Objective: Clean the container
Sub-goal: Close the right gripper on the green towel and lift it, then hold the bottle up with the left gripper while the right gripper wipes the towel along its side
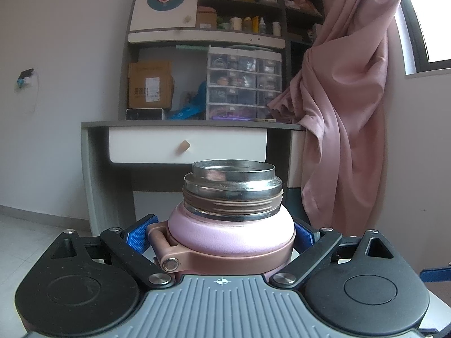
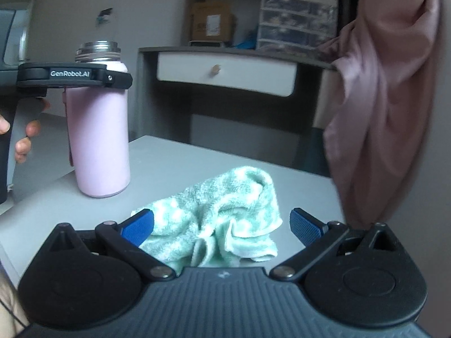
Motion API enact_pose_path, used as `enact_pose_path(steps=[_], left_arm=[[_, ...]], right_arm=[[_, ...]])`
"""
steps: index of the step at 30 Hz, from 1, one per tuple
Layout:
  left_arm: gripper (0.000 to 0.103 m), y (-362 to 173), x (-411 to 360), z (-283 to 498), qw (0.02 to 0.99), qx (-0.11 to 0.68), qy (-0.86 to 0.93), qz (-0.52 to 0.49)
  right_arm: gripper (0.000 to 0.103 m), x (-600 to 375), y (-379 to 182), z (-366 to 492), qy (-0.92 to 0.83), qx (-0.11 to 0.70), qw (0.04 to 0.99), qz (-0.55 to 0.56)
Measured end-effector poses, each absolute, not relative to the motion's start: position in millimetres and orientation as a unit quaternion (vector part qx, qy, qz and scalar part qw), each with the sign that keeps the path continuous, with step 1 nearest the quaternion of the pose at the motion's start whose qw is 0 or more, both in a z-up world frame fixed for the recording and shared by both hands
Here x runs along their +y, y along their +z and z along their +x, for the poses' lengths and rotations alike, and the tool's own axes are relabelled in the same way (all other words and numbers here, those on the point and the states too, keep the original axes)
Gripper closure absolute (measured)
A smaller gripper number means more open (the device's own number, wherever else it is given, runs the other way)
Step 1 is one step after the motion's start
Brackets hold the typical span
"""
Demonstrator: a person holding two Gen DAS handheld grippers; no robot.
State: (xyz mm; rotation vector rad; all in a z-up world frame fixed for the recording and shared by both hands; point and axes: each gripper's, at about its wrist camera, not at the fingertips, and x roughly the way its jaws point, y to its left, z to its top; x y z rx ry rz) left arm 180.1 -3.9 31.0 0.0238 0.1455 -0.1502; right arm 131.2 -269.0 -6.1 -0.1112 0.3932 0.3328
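A pink bottle (image 2: pixel 98 140) with an uncapped steel threaded mouth stands upright on the grey table (image 2: pixel 174 163). My left gripper (image 1: pixel 222 235) is shut on the bottle (image 1: pixel 234 232) just below its neck, blue pads pressed on both sides. In the right wrist view the same left gripper (image 2: pixel 93 76) wraps the bottle's shoulder, a hand holding its handle. A crumpled mint-green cloth (image 2: pixel 222 217) lies on the table, partly between the spread fingers of my right gripper (image 2: pixel 222 226), which is open and low over it.
A pink curtain (image 2: pixel 389 98) hangs close at the right of the table. Behind stands a desk with a white drawer (image 1: pixel 187 146), a cardboard box (image 1: pixel 150 84) and a clear drawer unit (image 1: pixel 243 83) under shelves.
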Motion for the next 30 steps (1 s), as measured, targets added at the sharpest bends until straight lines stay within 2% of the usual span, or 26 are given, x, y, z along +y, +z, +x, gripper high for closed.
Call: enact_pose_path(steps=[5, 6, 7, 9, 10, 11, 13, 21, 30], left_arm=[[0.008, 43.8, 0.6, 175.4, 0.994, 0.077, -0.078, 0.005], [0.008, 44.7, 1.3, 175.5, 0.994, 0.079, -0.078, 0.005], [0.008, 44.8, -0.9, 174.5, 0.994, 0.080, -0.077, 0.005], [0.008, 44.9, -3.3, 173.0, 0.994, 0.082, -0.077, 0.005], [0.008, 44.9, -4.1, 172.0, 0.994, 0.082, -0.077, 0.005], [0.008, 44.9, -4.8, 170.9, 0.994, 0.083, -0.077, 0.005], [0.008, 45.2, -5.4, 170.0, 0.994, 0.083, -0.077, 0.005], [0.008, 45.8, -4.1, 169.4, 0.993, 0.085, -0.080, 0.002], [0.008, 41.8, 2.2, 167.5, 0.993, 0.082, -0.081, 0.003]], right_arm=[[0.001, -275.0, -12.8, 152.4, 0.208, 0.199, 0.955, -0.068], [0.002, -276.1, -14.1, 158.7, 0.213, 0.205, 0.953, -0.069], [0.007, -276.9, -15.3, 165.1, 0.219, 0.213, 0.950, -0.069], [0.032, -276.5, -17.9, 172.6, 0.230, 0.242, 0.941, -0.059], [0.055, -277.9, -19.0, 173.5, 0.230, 0.248, 0.939, -0.057], [0.074, -279.4, -19.5, 174.7, 0.230, 0.254, 0.938, -0.054], [0.081, -280.8, -16.1, 172.3, 0.229, 0.257, 0.938, -0.047], [0.083, -276.4, 5.2, 145.9, 0.251, 0.215, 0.943, -0.032], [0.083, -213.0, 26.3, 112.6, 0.352, 0.145, 0.924, -0.018]])
